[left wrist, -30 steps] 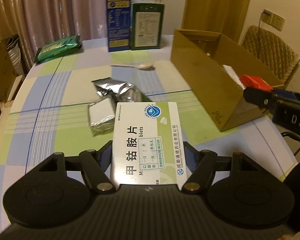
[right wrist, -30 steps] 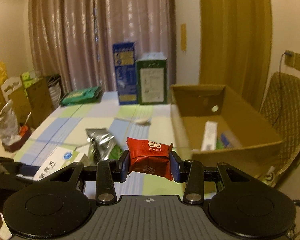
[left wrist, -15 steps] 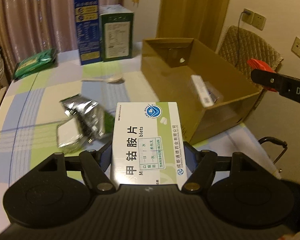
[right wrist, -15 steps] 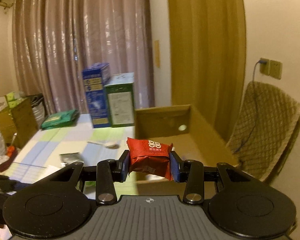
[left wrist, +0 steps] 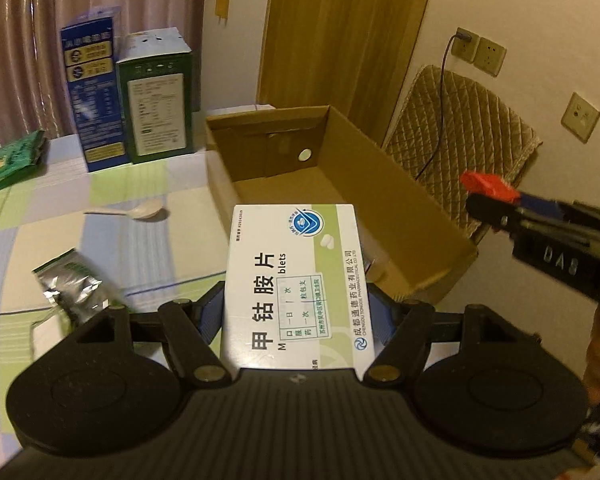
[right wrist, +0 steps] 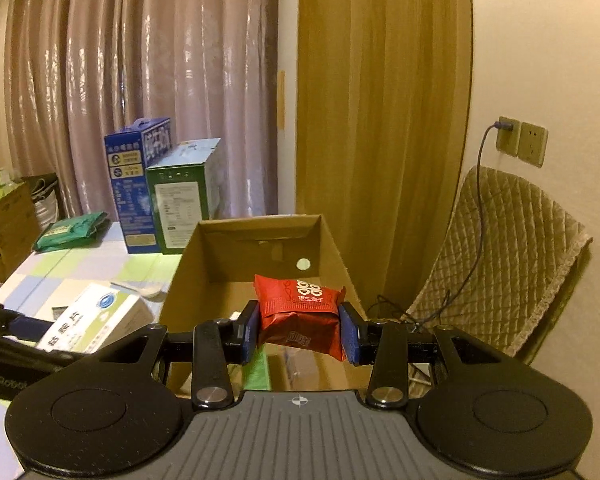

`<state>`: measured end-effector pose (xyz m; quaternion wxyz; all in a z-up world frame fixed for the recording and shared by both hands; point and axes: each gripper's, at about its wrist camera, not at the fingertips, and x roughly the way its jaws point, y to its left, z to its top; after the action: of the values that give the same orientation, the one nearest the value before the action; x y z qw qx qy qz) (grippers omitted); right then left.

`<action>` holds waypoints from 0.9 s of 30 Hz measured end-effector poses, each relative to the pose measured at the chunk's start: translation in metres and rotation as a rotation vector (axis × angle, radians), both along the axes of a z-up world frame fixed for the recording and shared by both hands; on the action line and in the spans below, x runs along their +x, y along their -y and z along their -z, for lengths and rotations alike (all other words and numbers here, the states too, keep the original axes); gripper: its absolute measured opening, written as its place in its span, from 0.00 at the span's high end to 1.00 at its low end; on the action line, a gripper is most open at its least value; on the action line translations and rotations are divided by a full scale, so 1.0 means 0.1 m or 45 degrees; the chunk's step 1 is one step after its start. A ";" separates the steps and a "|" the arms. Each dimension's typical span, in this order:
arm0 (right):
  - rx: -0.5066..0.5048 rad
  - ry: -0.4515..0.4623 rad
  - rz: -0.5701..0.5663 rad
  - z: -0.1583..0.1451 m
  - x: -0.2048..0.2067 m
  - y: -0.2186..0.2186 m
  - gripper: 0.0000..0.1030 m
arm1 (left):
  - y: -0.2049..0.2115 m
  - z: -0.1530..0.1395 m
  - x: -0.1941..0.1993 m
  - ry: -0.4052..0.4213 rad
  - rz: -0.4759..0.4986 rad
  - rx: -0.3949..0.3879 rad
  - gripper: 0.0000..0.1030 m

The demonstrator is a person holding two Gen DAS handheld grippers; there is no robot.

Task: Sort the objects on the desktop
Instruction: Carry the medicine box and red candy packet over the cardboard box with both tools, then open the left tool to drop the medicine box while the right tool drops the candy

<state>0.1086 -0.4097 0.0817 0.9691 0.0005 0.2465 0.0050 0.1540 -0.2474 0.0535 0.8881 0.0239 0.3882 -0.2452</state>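
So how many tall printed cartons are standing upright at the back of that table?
2: a tall blue printed carton and a dark green printed carton, side by side near the curtain, left of the open brown cardboard box. Others may be hidden.

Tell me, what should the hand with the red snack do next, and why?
Probably lower a little and open. The right gripper is shut on the red snack, which seems to hang over the open box. The left gripper holds the pill box near the same box, so go gently.
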 end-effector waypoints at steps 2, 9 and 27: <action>0.011 -0.007 0.005 0.01 0.07 0.08 0.63 | 0.09 0.00 0.11 -0.008 -0.002 -0.010 0.35; 0.039 -0.021 0.010 0.07 0.37 0.28 0.63 | 0.35 0.01 0.53 -0.043 -0.018 -0.046 0.35; 0.067 -0.067 0.039 0.26 0.76 0.48 0.63 | 0.47 0.23 0.95 -0.065 -0.058 -0.078 0.27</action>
<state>0.1846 -0.4582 0.0560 0.9619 0.0299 0.2717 -0.0036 0.2488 -0.2943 0.0307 0.8835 -0.0184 0.4035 -0.2372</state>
